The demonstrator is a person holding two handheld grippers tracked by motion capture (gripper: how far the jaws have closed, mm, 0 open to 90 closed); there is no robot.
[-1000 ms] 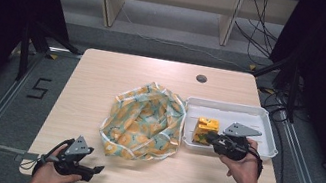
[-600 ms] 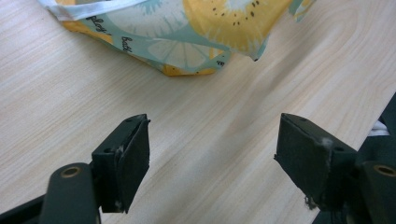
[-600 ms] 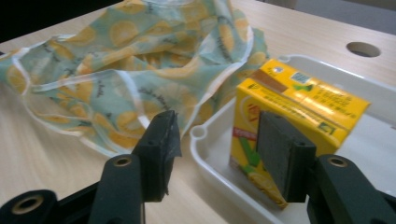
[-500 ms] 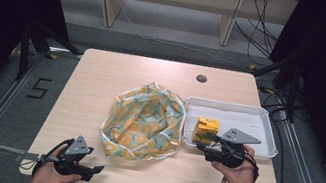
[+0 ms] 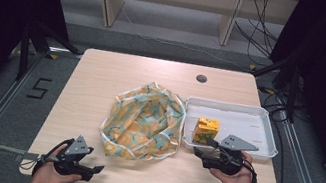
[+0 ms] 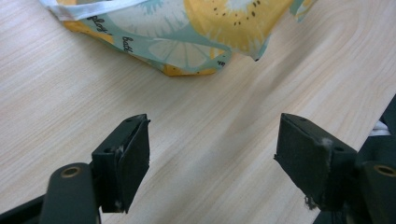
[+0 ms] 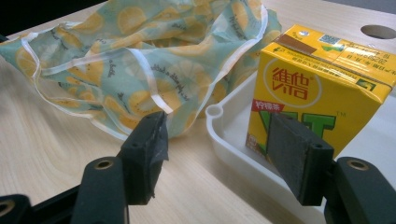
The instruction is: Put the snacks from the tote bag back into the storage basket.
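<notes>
A yellow juice carton (image 5: 206, 130) stands upright in the left end of the white tray (image 5: 247, 120); in the right gripper view the carton (image 7: 322, 79) rises just beyond the tray's corner (image 7: 219, 122). My right gripper (image 5: 202, 148) hovers at the tray's near left corner. It is open, its jaws have just been opening, and nothing is gripped in the right gripper (image 7: 217, 140). A fruit-print cloth bag (image 5: 145, 121) lies crumpled mid-table. My left gripper (image 5: 95, 171) rests open near the front edge, and past the gripper (image 6: 212, 144) is the bag's hem (image 6: 187, 46).
A round cable hole (image 5: 201, 78) sits in the tabletop at the back. Bare wood lies left of the bag and along the front edge between both hands. Shelving and cables stand beyond the table's far side.
My right gripper has drawn back from the carton toward the table's near edge, and its jaws have spread wider. The carton stays in the tray. The left gripper has not moved.
</notes>
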